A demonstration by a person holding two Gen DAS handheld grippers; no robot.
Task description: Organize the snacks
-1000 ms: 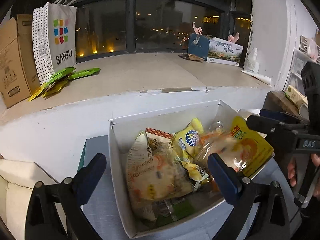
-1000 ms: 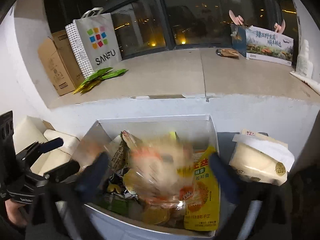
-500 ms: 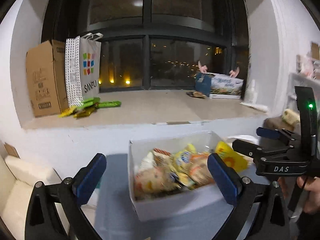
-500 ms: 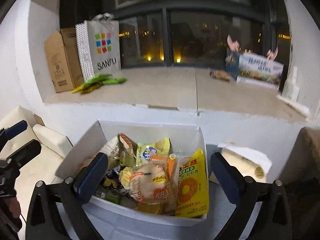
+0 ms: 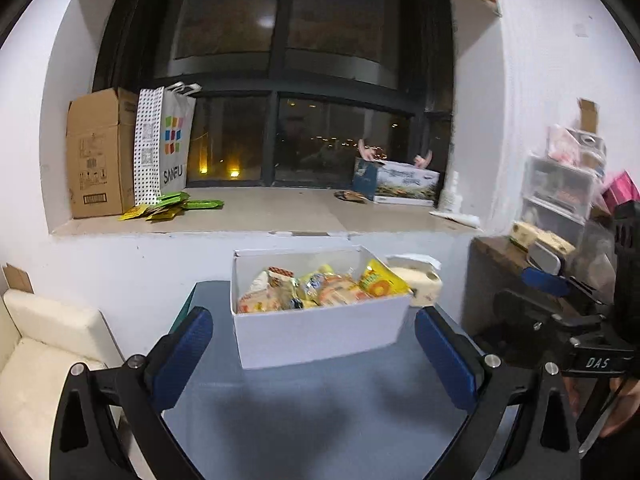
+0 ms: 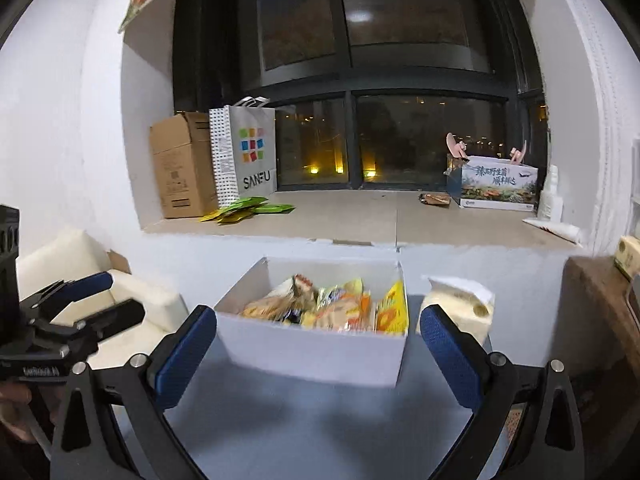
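White box (image 5: 320,332) on grey table (image 5: 320,420), below windowsill (image 5: 280,208); filled with snack packets (image 5: 316,290), yellow bag (image 5: 378,282) at right end. Cream carton (image 6: 460,308) just beside box. Left gripper (image 5: 314,354) and right gripper (image 6: 318,354) both spread wide, empty, short of box.

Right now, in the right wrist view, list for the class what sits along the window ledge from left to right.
Cardboard box → SANFU paper bag → green and yellow snack packets → brown snack packet → printed tissue box → white bottle.
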